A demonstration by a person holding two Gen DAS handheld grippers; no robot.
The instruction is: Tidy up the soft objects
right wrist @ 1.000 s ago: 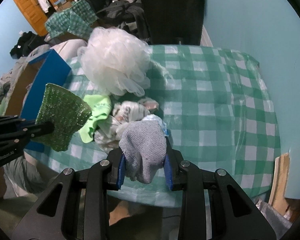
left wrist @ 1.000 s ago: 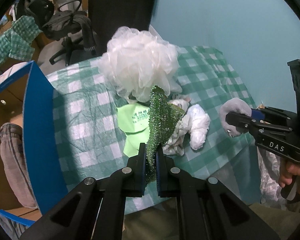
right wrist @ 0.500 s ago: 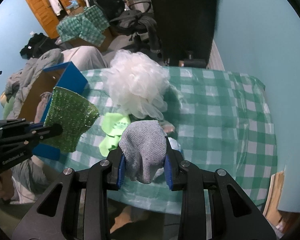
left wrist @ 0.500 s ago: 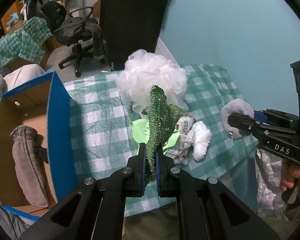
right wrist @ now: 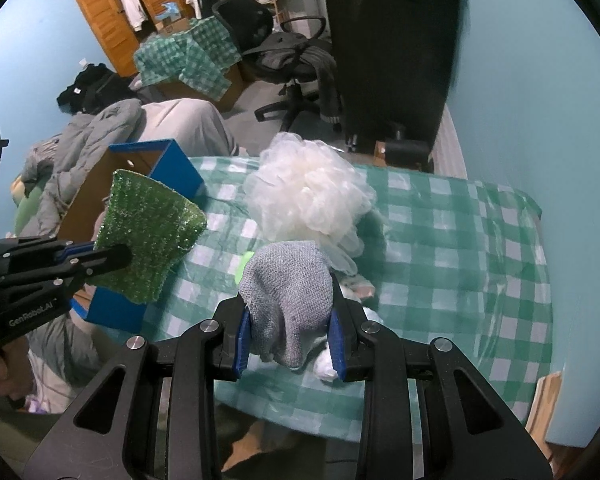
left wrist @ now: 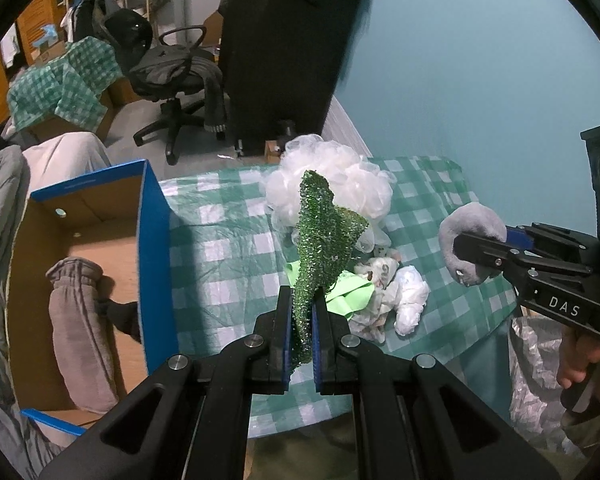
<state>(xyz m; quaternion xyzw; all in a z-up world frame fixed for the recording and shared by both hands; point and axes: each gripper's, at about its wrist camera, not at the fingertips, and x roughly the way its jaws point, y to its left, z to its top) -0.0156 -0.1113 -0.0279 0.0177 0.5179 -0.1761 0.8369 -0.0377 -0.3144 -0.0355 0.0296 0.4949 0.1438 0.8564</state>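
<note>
Checked cloth covers the counter (left wrist: 228, 248), beside it a blue box (left wrist: 156, 264) already holds a grey mitten (left wrist: 80, 328), so the carry looks underway: left tool (left wrist: 301, 328) clamps a green scourer (left wrist: 324, 236), right tool (right wrist: 290, 340) a grey cloth (right wrist: 288, 296), both needing release over that box.
</note>
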